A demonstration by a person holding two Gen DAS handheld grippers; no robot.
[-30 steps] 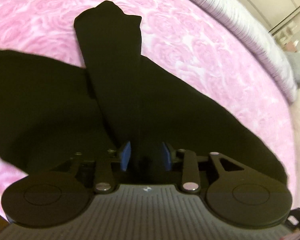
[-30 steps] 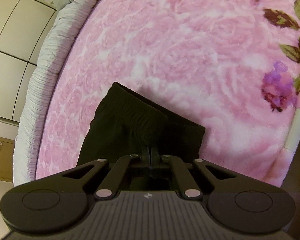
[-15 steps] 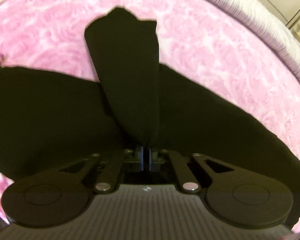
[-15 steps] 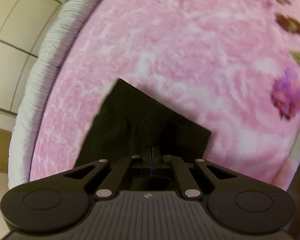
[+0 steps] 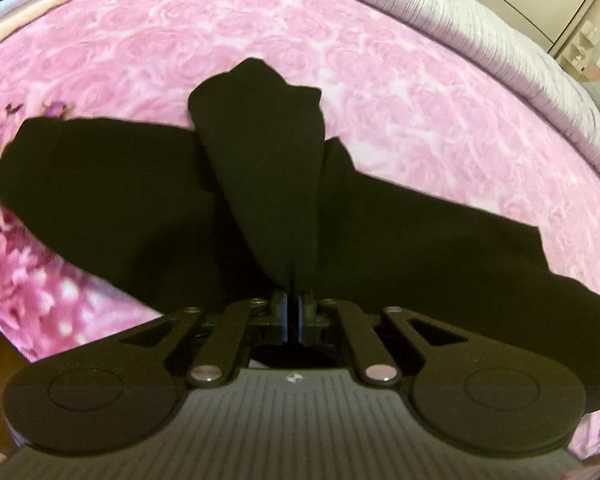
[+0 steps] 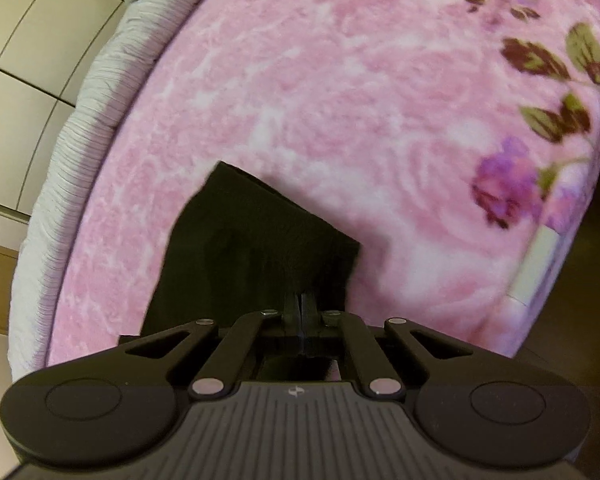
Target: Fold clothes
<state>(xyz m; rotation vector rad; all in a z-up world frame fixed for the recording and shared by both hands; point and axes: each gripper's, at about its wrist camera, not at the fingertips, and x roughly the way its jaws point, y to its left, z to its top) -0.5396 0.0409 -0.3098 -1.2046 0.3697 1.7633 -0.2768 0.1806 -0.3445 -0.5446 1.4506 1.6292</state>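
Presently, both grippers are clamped on one black garment [image 5: 420, 248] spread across a bed covered by a pink floral blanket [image 5: 380, 92]. Nearest in the left wrist view, the left gripper [image 5: 293, 316] has its jaws drawn narrow on a pinch of cloth, from which a raised fold [image 5: 268, 168] tapers upward and away over the flat body of the garment; that body extends to the left and right of the fold on the blanket. In the right wrist view, the right gripper [image 6: 301, 312] likewise has its jaws closed to a narrow slit on a gathered edge of the same garment [image 6: 252, 240], probably a waistband, though blur prevents certainty. Judged from this layout, the fold is in progress: one section is lifted over the rest, yet the garment is no compact stack, so laying it down and further folding appear to remain. Farther off, a pale striped bed edge [image 5: 500, 48] borders the blanket, and at the far left lies a stack of folded items [image 5: 32, 4].
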